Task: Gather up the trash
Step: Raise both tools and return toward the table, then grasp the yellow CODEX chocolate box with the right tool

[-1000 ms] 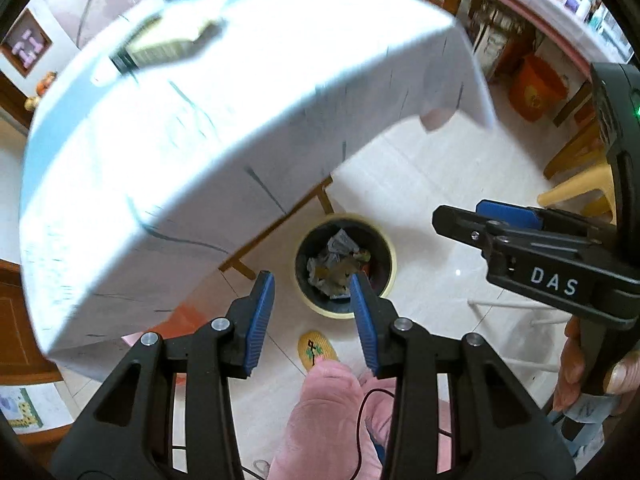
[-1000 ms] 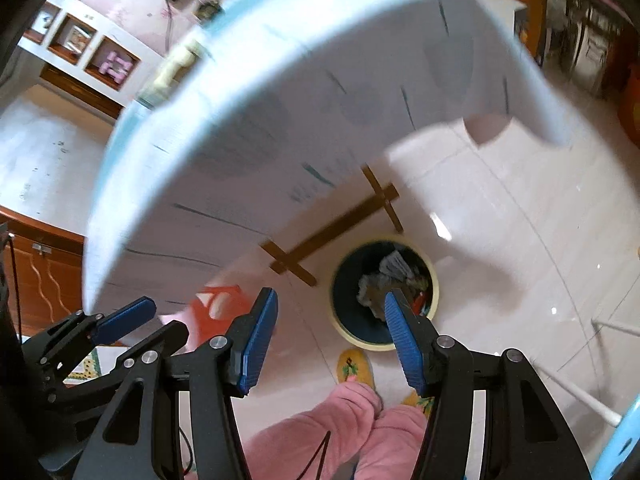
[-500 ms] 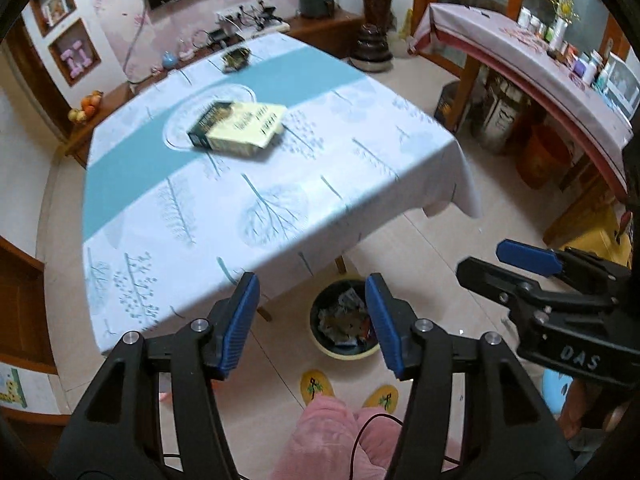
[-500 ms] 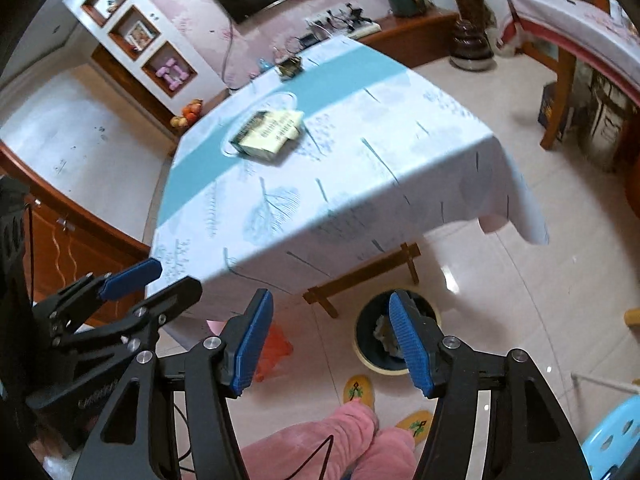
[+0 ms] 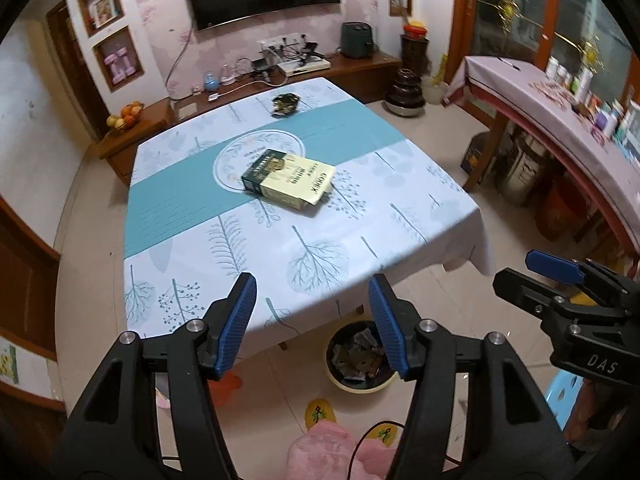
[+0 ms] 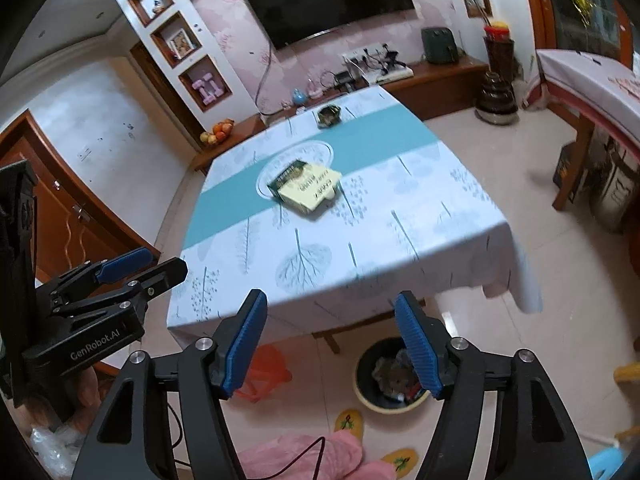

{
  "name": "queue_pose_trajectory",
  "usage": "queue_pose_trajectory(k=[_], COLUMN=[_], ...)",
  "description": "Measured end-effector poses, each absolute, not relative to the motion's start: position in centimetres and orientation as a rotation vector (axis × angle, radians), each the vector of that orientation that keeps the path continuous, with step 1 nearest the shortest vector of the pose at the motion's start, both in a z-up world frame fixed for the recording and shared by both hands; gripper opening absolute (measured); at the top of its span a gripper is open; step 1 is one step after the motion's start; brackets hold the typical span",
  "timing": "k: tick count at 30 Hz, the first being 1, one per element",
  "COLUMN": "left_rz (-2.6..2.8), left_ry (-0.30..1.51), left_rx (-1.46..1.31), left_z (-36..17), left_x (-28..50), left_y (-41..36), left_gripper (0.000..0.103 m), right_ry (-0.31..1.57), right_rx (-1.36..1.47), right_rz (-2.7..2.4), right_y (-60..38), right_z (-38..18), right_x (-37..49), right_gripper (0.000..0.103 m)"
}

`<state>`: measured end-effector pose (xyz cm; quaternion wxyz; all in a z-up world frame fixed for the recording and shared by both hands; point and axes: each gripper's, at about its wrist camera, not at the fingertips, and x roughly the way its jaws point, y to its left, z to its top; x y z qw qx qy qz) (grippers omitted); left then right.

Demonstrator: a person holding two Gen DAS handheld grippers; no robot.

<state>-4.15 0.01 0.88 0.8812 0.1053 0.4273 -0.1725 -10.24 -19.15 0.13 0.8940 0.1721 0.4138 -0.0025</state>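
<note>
Since both views a moment back looked down past the tablecloth edge at the bin and now take in the whole table (image 5: 168, 264), we read it as a drop just finished and the hands lifted for the next item. Left to right: left tool (image 5: 312, 322) empty, jaws widening, nothing between the blue pads, touching nothing, hanging over the table's near edge. Flat yellow-and-dark-green box (image 5: 289, 178) lies mid-table, partly on the round print of the teal stripe, likely the next trash. Small dark crumpled piece (image 5: 285, 102) sits at the far edge, well apart from the box. Trash bin (image 5: 362, 387) stands on the floor just under the near table edge, wrappers already inside. Right tool (image 6: 331, 346) also empty, jaws widening, nothing gripped; it shows at the right of the left view, beside the left tool. We judge two items remain, with the box nearer.
</note>
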Motion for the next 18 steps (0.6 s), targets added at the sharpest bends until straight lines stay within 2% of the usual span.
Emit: queue_pose_trajectory(k=[6, 11, 15, 18], left_rz=[-0.316, -0.288, -0.27, -0.263], left_ry=[0.902, 0.902, 0.934, 0.955], left_rx=[0.166, 0.144, 0.112, 0.085], left_z=[1.4, 0.9, -0.2, -1.1], left_x=[-2.5, 0.2, 3.8, 6.9], left_y=[1.1, 2.2, 3.4, 4.2], left_gripper=[0.058, 0.071, 0.074, 0.083], right_ry=[0.864, 0.866, 0.87, 0.882], right_rx=[0.319, 0.263, 0.214, 0.181], right_rz=[0.033, 0.06, 0.07, 0.074], right_y=[-19.1, -18.4, -17.4, -16.6], right_z=[0.7, 1.0, 0.8, 0.3], right_x=[-6.9, -2.0, 2.9, 7.3], right_gripper=[0.08, 0.088, 0.092, 0.093])
